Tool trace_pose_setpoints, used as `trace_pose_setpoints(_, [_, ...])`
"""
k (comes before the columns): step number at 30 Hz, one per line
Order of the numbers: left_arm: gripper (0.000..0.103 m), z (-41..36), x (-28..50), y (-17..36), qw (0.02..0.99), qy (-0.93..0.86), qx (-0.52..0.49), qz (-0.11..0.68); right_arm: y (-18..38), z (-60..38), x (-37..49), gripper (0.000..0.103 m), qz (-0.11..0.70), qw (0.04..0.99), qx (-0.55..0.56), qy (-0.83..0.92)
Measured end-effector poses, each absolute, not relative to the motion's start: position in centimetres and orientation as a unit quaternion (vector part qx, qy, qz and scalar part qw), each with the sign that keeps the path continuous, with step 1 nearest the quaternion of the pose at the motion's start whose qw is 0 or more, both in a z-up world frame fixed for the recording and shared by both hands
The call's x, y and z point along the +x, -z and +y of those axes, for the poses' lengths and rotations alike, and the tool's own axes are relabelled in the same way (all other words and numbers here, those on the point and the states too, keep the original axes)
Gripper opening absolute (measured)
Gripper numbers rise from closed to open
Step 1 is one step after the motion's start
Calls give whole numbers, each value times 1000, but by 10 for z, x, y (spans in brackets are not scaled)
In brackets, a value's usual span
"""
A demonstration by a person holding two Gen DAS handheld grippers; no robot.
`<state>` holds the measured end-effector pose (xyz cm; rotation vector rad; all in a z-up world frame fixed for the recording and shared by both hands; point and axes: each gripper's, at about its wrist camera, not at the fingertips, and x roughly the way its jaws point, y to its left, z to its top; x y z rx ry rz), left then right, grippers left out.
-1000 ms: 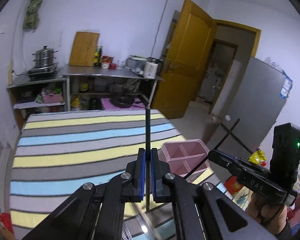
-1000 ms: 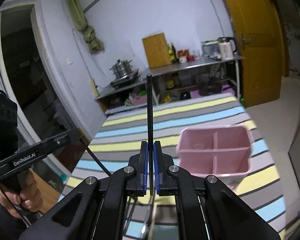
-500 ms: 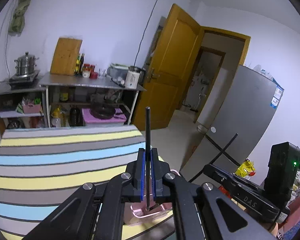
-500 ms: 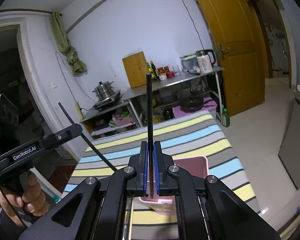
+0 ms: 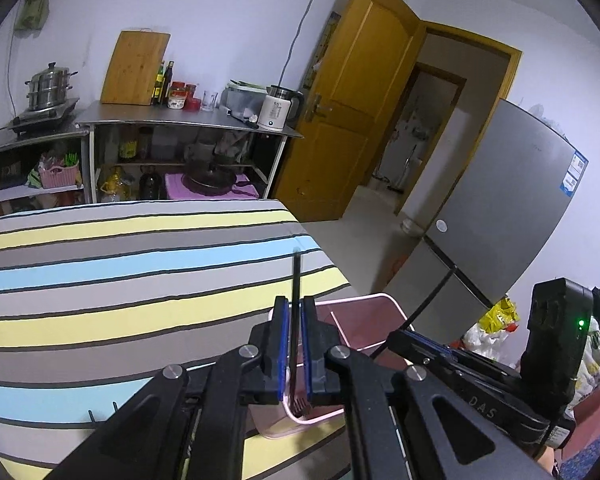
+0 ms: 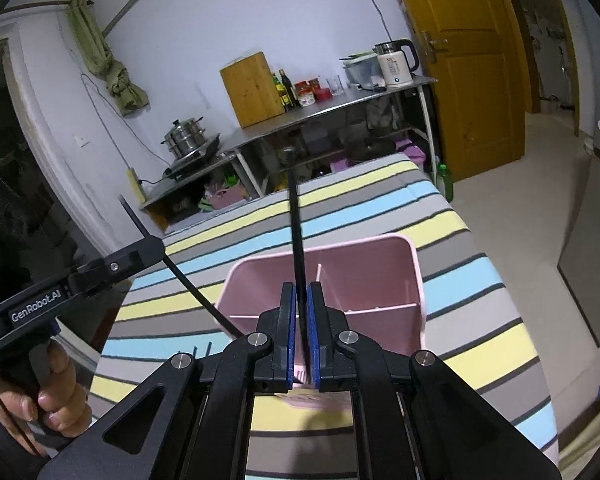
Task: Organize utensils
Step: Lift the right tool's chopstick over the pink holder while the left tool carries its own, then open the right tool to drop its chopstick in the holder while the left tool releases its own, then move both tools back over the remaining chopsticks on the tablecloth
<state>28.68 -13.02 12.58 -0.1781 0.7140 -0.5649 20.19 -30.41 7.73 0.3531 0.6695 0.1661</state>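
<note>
1. Black, thin utensil handle (image 5: pixel 295 280) is pinched between the left gripper's (image 5: pixel 294 344) blue pads.
2. Pink plastic divided holder (image 6: pixel 418 280) sits just beyond both grippers' fingers.
3. Right gripper (image 6: pixel 301 332), jaws just easing apart, straddles another black handle (image 6: pixel 296 220).

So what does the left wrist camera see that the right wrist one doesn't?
Only the left wrist view: the grey fridge and the right tool seen from the side. Only the right wrist view: a hand gripping the left tool, a green cloth on the wall, and the right tool's jaws, which have just been opening, loose around a black utensil. Both: the pink caddy, striped tablecloth, cutting board, kettle and yellow door.
</note>
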Motion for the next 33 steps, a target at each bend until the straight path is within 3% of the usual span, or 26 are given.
trace_pose_setpoints(7, [12, -115, 270, -129, 898, 272, -91, 335, -84, -312, 191, 17, 308, 933, 176, -66])
trace_pose_setpoints(23, [15, -33, 177, -112, 918, 216, -103, 316, -85, -269, 119, 18, 293, 940, 144, -103])
trace_pose_setpoints(33, [15, 7, 134, -68, 918, 177, -102, 341, -64, -236, 94, 17, 316, 932, 126, -129])
